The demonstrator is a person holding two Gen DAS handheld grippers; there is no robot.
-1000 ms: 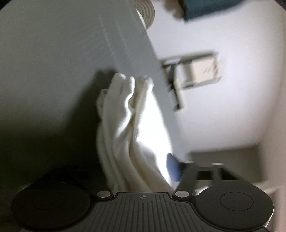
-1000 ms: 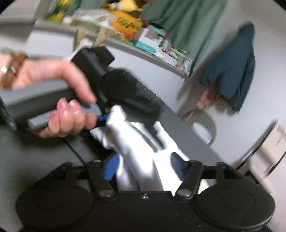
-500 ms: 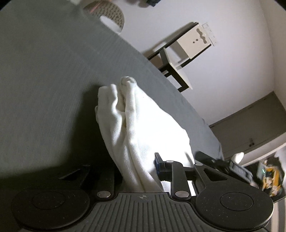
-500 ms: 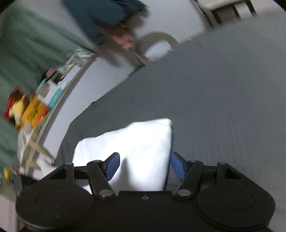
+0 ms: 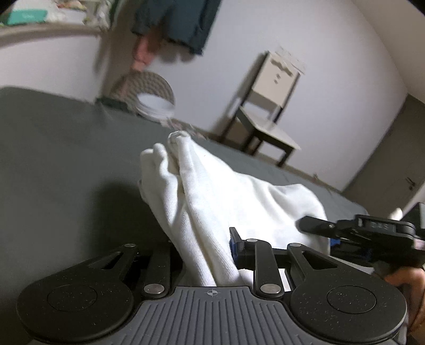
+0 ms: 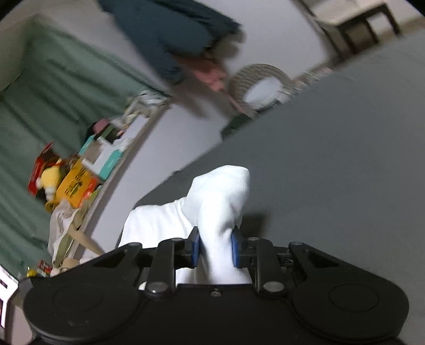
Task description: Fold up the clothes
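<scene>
A white garment (image 5: 217, 193) lies bunched on the dark grey surface (image 5: 53, 159). In the left wrist view one gathered end of it rises between the fingers of my left gripper (image 5: 204, 246), which is shut on it; the left finger is hidden behind the cloth. My right gripper (image 5: 353, 231) shows at the right edge, held by a hand (image 5: 409, 278), at the garment's other end. In the right wrist view the right gripper (image 6: 215, 249) has its blue pads (image 6: 235, 250) pressed on a thick fold of the garment (image 6: 220, 196).
A wicker basket (image 5: 148, 87) and a white chair (image 5: 268, 106) stand beyond the surface's far edge. A dark teal garment (image 5: 175, 21) hangs on the wall. A shelf with boxes and a yellow toy (image 6: 53, 183) runs along a green curtain (image 6: 39, 106).
The right gripper's pads, apart half a second ago, have shut on a fold of the white garment. Both cameras have swung, and the left gripper still holds its end.
</scene>
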